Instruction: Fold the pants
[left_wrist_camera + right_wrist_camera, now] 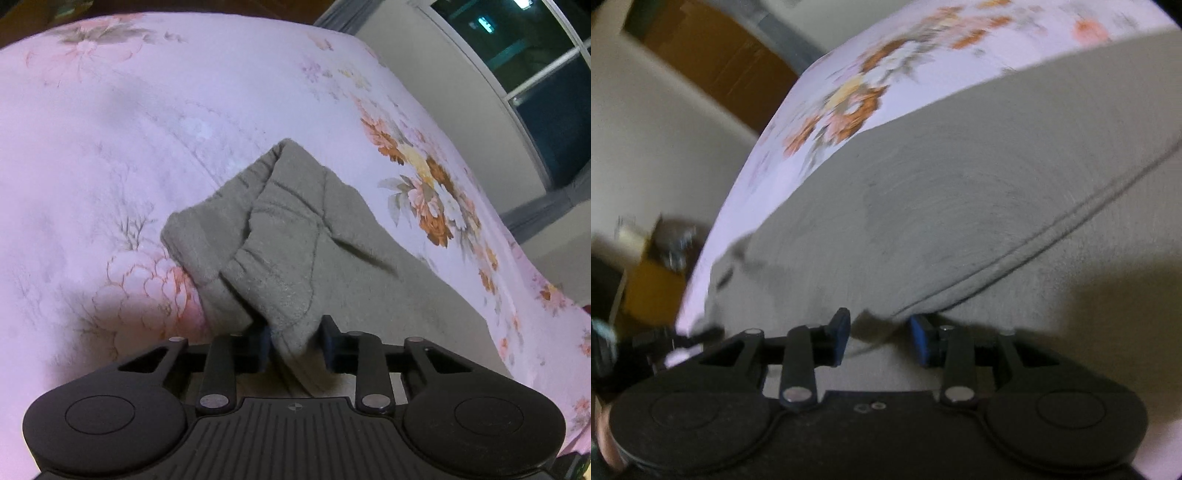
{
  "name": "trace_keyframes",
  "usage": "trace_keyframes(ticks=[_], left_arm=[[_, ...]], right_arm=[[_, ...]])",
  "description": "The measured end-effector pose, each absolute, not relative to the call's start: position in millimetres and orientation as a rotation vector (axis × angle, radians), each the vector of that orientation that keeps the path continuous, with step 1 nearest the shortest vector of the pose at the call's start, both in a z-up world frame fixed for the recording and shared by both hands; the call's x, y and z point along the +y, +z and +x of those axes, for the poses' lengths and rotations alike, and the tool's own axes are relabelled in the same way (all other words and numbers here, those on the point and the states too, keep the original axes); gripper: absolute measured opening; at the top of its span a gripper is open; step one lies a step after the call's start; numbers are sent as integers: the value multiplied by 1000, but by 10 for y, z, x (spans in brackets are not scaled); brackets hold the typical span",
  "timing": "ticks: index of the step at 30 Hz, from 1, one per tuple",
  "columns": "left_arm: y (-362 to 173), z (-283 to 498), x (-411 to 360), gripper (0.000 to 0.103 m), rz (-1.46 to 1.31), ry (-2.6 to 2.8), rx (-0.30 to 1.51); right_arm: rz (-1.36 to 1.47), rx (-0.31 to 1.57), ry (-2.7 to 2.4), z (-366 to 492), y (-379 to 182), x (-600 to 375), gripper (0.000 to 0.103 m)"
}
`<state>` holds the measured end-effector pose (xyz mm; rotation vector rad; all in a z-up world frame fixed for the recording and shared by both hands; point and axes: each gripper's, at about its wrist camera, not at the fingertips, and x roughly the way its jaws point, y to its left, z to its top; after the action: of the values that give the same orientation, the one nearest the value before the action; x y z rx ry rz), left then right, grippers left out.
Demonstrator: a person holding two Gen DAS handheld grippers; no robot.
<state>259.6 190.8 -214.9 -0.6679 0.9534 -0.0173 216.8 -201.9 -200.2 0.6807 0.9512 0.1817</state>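
Grey fleece pants lie on a pink floral bed sheet. In the left wrist view my left gripper is shut on a bunched corner of the pants near the elastic waistband and lifts it off the bed. In the right wrist view the pants fill most of the frame, with a seam running across. My right gripper has its blue pads apart, with a fold edge of the pants between them; the cloth looks loosely held or just touched.
The bed's edge runs down the right of the left wrist view, with a wall and a dark window beyond. In the right wrist view the bed edge falls away left toward a wall, a brown door and clutter.
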Motion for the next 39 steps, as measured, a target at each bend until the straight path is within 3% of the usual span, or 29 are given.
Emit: trace_keyframes(ticks=[1, 4, 12, 21, 25, 29, 33, 39], left_arm=[[-2130, 2611, 1896, 25, -653, -19, 950], [-2046, 2635, 1885, 21, -634, -29, 923], [-1583, 2717, 2237, 19, -580, -65, 816], [-2146, 2608, 2338, 19, -556, -31, 905], [-2035, 2589, 2280, 20, -515, -29, 895], [-2061, 2545, 2254, 34, -491, 23, 927], [-1806, 2302, 2214, 34, -473, 33, 849], [-1609, 2221, 1720, 35, -401, -105, 853]], right_arm=[[674, 952, 171, 2186, -2012, -2009, 16], [645, 920, 178, 2151, -1953, -1952, 7], [487, 742, 338, 1849, -1200, -1545, 7], [328, 901, 315, 1850, -1765, -1165, 6], [310, 871, 310, 1821, -1651, -1139, 10], [316, 958, 294, 1859, -1804, -1163, 20], [353, 925, 311, 1740, -1639, -1343, 31], [409, 903, 193, 1475, -1574, -1967, 36]])
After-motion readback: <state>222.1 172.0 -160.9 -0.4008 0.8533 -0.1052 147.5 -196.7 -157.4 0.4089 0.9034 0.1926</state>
